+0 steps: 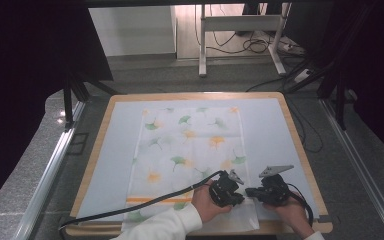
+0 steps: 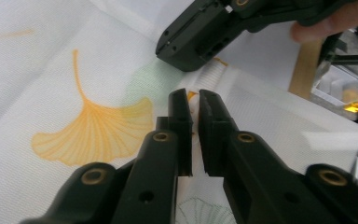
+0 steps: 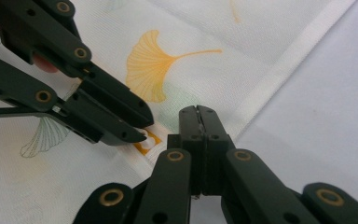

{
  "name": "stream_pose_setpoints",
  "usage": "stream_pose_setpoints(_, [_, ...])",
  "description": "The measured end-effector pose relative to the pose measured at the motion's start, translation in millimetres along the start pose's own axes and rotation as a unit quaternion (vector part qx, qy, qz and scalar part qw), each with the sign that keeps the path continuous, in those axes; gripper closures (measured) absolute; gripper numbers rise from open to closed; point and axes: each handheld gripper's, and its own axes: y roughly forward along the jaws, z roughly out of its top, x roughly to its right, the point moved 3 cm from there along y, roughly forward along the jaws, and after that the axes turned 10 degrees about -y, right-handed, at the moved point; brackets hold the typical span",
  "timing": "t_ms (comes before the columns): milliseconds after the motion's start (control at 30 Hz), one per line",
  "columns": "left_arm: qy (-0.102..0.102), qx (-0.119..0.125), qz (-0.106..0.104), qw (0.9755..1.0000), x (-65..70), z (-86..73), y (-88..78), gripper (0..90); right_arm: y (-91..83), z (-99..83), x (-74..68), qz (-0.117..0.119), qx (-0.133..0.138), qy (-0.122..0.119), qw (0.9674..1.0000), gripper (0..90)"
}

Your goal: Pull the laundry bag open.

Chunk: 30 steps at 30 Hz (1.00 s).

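- The cloth (image 1: 190,150) with the leaf print lies spread flat on the tabletop (image 1: 280,135), so I'd say the folding hasn't really started — just the grab at its near right edge.
- Left claw (image 2: 193,100) is nearly clenched, with a thin slit between the jaws; I can't tell if it's got fabric.
- Right claw (image 3: 199,114) looks clamped tight on the hem.
- The high view gives the whole layout, while the gripper views show the jaws and the orange leaf (image 3: 151,65) up close.
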Motion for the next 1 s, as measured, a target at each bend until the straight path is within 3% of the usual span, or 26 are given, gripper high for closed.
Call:
stream_pose_setpoints(400, [0.005,-0.002,0.008,1.0000,2.3,-1.1,2.7,89.4,0.1,-0.1,-0.6,-0.002,0.001,0.000,1.0000,89.7])
stream_pose_setpoints(467, [-0.003,-0.001,-0.001,1.0000,1.8,-0.8,3.5,85.0,0.1,0.0,-0.9,-0.003,0.000,-0.001,1.0000,89.7])
stream_pose_setpoints(667, [0.008,0.005,0.012,0.9999,3.6,-1.9,4.2,88.0,0.1,0.1,-0.6,-0.002,-0.001,-0.002,1.0000,89.7])
stream_pose_setpoints(1000, [-0.002,-0.001,0.008,1.0000,2.0,-1.5,2.5,90.0,-0.2,-0.3,-1.0,-0.006,0.000,-0.006,1.0000,89.8])
